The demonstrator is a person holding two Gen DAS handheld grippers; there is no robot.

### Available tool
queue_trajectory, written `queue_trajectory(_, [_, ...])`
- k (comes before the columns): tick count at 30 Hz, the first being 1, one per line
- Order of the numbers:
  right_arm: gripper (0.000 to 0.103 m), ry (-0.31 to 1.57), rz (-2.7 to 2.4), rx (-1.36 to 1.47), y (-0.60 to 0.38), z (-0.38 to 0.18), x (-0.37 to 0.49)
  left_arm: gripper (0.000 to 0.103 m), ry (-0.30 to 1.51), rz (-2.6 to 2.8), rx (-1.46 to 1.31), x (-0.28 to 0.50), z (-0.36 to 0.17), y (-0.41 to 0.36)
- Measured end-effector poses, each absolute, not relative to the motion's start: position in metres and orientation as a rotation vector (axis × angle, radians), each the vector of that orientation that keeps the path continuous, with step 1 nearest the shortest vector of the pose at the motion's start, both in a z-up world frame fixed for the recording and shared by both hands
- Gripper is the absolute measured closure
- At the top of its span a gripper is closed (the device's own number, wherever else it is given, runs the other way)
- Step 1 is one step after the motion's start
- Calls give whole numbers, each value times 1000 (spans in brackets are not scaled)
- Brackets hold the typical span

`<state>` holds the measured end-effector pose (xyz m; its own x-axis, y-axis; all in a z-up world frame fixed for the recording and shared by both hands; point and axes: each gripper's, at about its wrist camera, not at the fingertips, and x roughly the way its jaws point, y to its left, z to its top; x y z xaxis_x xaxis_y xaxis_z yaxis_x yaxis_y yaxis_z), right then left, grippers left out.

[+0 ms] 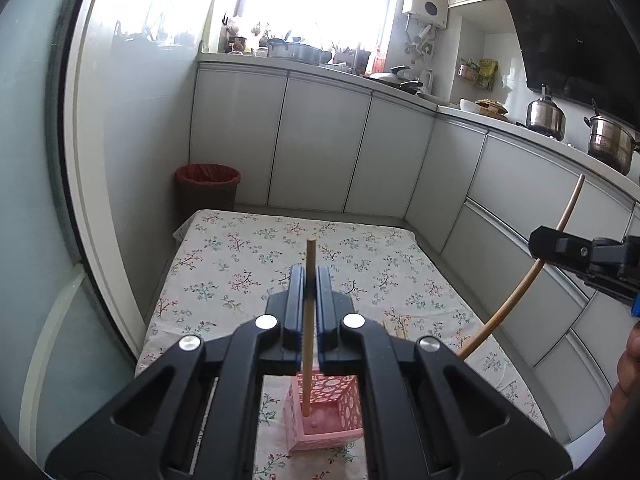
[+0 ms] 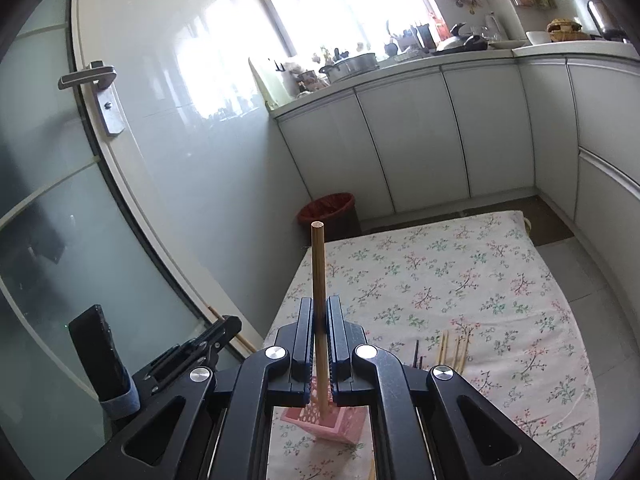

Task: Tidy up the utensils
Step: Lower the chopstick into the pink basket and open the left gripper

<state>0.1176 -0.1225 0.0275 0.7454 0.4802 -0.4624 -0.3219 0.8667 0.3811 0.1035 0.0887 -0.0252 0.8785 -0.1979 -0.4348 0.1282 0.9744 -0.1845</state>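
1. Left gripper (image 1: pixel 309 280): jaws pressed onto a wooden chopstick (image 1: pixel 308 320), held upright at about mid-length, lower tip inside the pink perforated holder (image 1: pixel 340 416).
2. Right gripper (image 2: pixel 319 320): jaws pinched on a second chopstick (image 2: pixel 319 280), also upright, its lower end over or just within the same holder; cannot tell which.
3. Holder standing at the near end of the floral tablecloth (image 2: pixel 460 280).
4. Further loose chopsticks (image 2: pixel 452 350) lying flat on the cloth, just beyond the holder.
5. Handling judged: light, stiff, smooth and round; liable to pivot or slip between the pads. Mid-shaft grip advised.
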Motion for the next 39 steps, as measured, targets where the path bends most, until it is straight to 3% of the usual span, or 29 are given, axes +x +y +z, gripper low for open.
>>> queue_trajectory(4, [97,630,450,298,-117,12,130,97,461,-173,-152,105,-27,86])
queue_trajectory(8, [97,674,443,295,-113,-2,140,65,452,-159,-161,104,-24,85])
queue_trajectory(9, [97,689,445,297,-112,-6,144,61,448,-153,-165,104,-23,86])
queue_trajectory(20, [97,806,433,288,-98,-40,176,43,568,-91,-225,96,-20,99])
queue_trajectory(26, [94,870,432,303,-88,-58,196,42,664,-96,-280,99,-30,101])
queue_trajectory(32, [58,846,445,369,-99,-50,196,37,700,-109,-270,95,-34,96])
queue_trajectory(39, [48,772,442,408,-138,-19,179,33,740,-133,-266,92,-32,86])
